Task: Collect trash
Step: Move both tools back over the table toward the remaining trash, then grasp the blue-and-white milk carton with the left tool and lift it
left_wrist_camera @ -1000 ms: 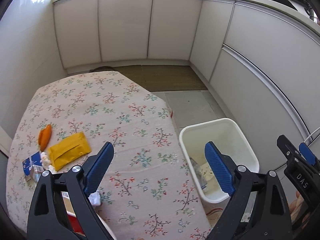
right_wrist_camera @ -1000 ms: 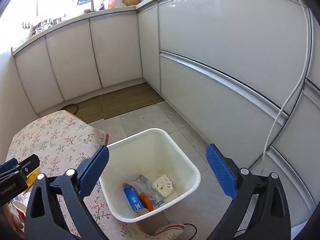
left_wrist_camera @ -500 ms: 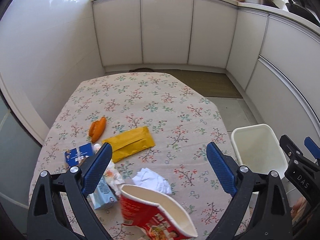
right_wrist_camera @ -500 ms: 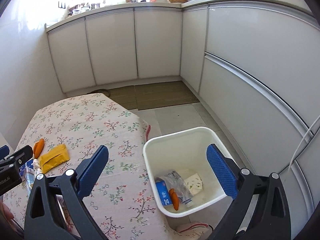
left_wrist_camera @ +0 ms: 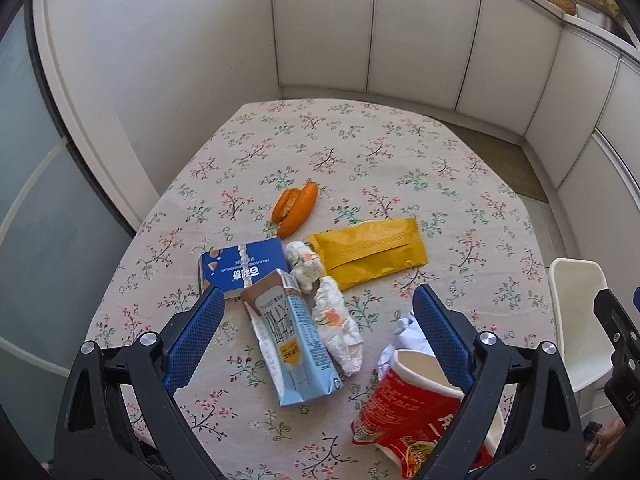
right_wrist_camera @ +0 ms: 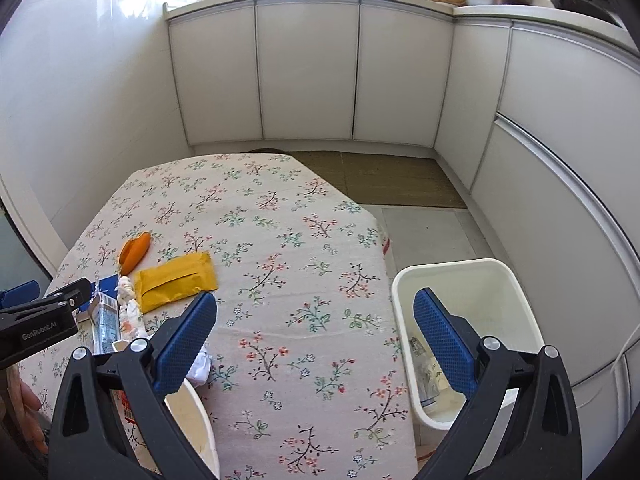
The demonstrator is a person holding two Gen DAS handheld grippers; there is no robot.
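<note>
**Bin partly filled, pile still waiting**

While some wrappers already lie in the white bin (right_wrist_camera: 460, 276) at 3 o'clock, we find most trash left on the floral surface (left_wrist_camera: 360, 152): milk carton (left_wrist_camera: 294, 344), blue box (left_wrist_camera: 244, 268), yellow pouch (left_wrist_camera: 368, 252), orange peel (left_wrist_camera: 296, 208), crumpled tissues (left_wrist_camera: 336, 320), red cup (left_wrist_camera: 412, 408). Left gripper (left_wrist_camera: 318, 340) and right gripper (right_wrist_camera: 314, 340) both carry nothing, jaws wide.

Both views are brightly lit by daylight, blown out above the white kitchen cabinets (right_wrist_camera: 304, 72). Straight lines are bent by fisheye distortion, corners are vignetted black, and focus is kept sharp.
</note>
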